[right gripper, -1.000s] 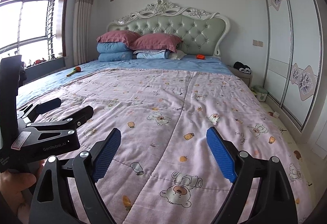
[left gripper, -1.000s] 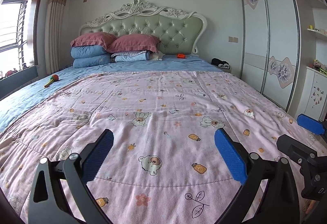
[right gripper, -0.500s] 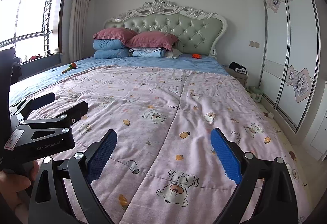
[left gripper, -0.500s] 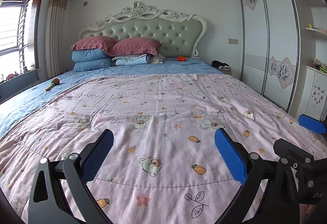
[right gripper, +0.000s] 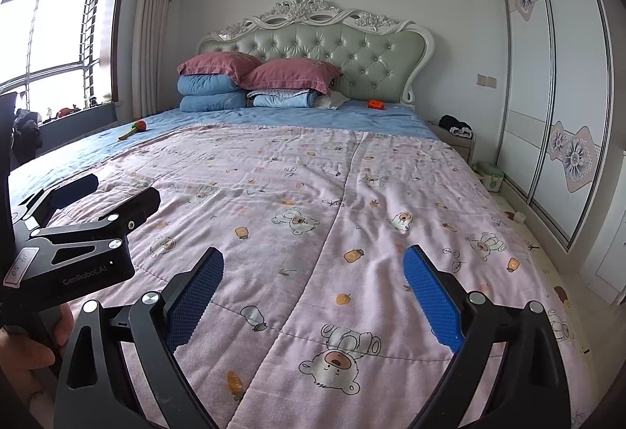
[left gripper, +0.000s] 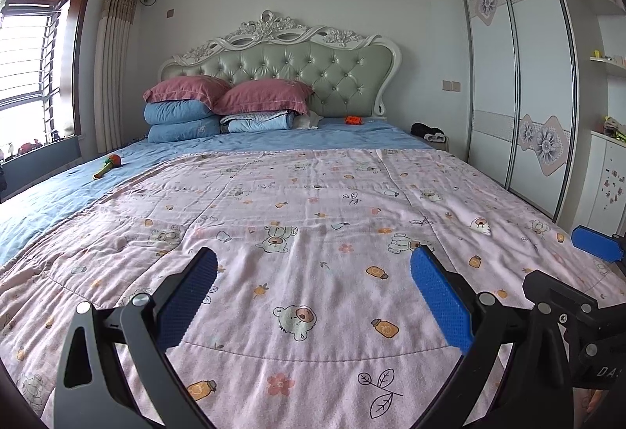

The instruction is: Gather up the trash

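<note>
A small orange object [left gripper: 354,120] lies on the blue sheet near the headboard, also in the right wrist view [right gripper: 376,104]. A red and green toy-like item [left gripper: 108,164] lies at the bed's far left, also in the right wrist view [right gripper: 134,128]. My left gripper [left gripper: 311,296] is open and empty above the foot of the pink quilt [left gripper: 313,217]. My right gripper [right gripper: 313,296] is open and empty beside it. Each gripper shows at the edge of the other's view.
Stacked pillows and folded blankets [left gripper: 219,108] sit against the green headboard [left gripper: 305,76]. A sliding-door wardrobe [left gripper: 520,76] lines the right wall. A nightstand with dark clothing [right gripper: 456,127] and a small bin [right gripper: 489,174] stand right of the bed. A window [right gripper: 51,49] is at left.
Both grippers have dropped a little lower and tilted up slightly over the foot of the bed. Both stay open and empty.
</note>
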